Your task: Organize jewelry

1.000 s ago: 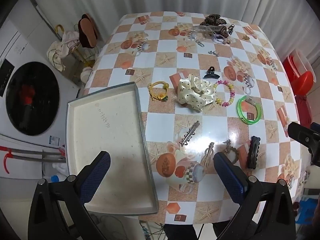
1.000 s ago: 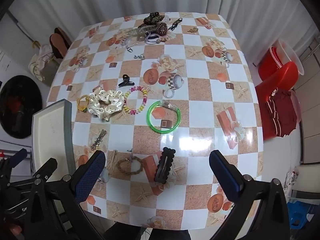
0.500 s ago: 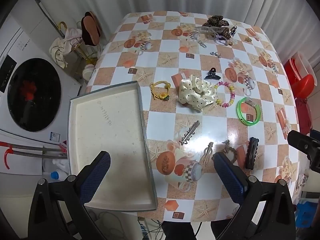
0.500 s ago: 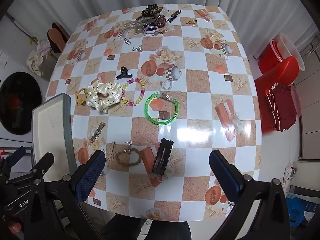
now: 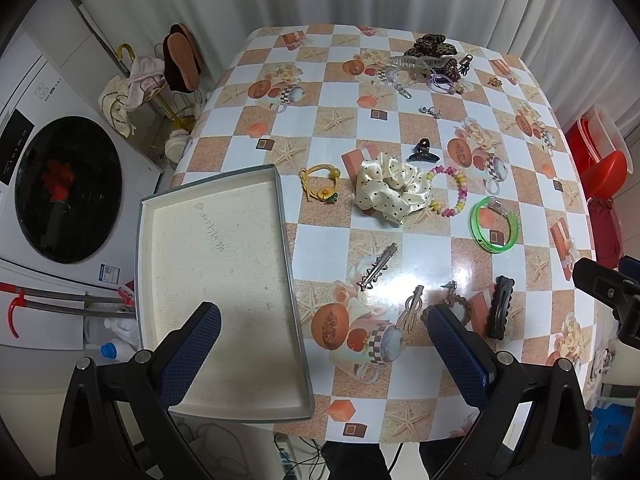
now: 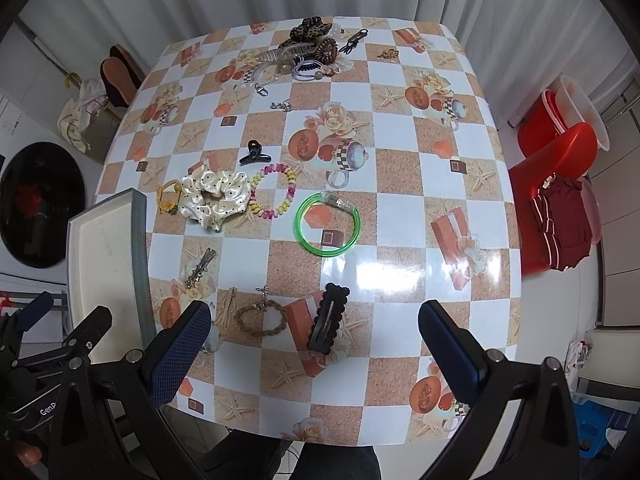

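Jewelry [image 6: 328, 224] scattered on table [image 6: 404, 168], shallow tray [image 5: 216, 280] holds nothing, both hand-held grippers [image 5: 324, 360] [image 6: 316, 352] wide open, empty

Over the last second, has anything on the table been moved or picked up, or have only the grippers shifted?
Only the grippers shifted: both views have pulled back and up, showing more of the table. Nothing was gripped or released; left gripper and right gripper keep their jaws wide open and empty. The tray, scrunchie, green bangle and black clip lie where they were.
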Demonstrator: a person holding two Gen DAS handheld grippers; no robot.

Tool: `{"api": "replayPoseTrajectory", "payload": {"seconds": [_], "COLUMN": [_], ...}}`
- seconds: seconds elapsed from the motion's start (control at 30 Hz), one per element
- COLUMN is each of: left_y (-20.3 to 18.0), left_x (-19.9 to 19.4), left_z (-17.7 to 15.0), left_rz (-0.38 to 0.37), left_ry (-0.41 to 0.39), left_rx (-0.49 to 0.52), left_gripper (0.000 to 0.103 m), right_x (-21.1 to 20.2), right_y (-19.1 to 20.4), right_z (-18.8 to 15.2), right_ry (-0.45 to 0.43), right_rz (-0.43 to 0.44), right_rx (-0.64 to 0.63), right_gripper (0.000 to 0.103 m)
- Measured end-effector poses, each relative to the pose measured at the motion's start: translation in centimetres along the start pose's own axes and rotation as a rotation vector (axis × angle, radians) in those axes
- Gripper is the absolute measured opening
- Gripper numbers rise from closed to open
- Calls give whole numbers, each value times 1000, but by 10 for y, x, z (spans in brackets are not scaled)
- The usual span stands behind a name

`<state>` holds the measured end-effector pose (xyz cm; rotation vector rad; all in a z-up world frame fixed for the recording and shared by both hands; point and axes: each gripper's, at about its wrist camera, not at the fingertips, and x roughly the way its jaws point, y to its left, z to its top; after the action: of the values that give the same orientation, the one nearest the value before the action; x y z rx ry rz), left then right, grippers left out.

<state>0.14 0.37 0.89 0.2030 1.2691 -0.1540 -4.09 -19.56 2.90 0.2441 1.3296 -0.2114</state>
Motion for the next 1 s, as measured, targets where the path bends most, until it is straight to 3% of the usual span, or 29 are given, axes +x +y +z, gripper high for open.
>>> {"api": "replayPoseTrajectory", "payload": {"seconds": [1.0], "left_y": [1], "left_x": [0], "left_z": [-1], "left_rz": [-1], "left_ry": [1], "left_rx": [0], "left_gripper": [103], "right_x": [-1], "right_y": [1], "right_z": [-1], "right_ry": [-6], "right_rz": [-1], "right_rx": [0], "right_gripper": [103]}}
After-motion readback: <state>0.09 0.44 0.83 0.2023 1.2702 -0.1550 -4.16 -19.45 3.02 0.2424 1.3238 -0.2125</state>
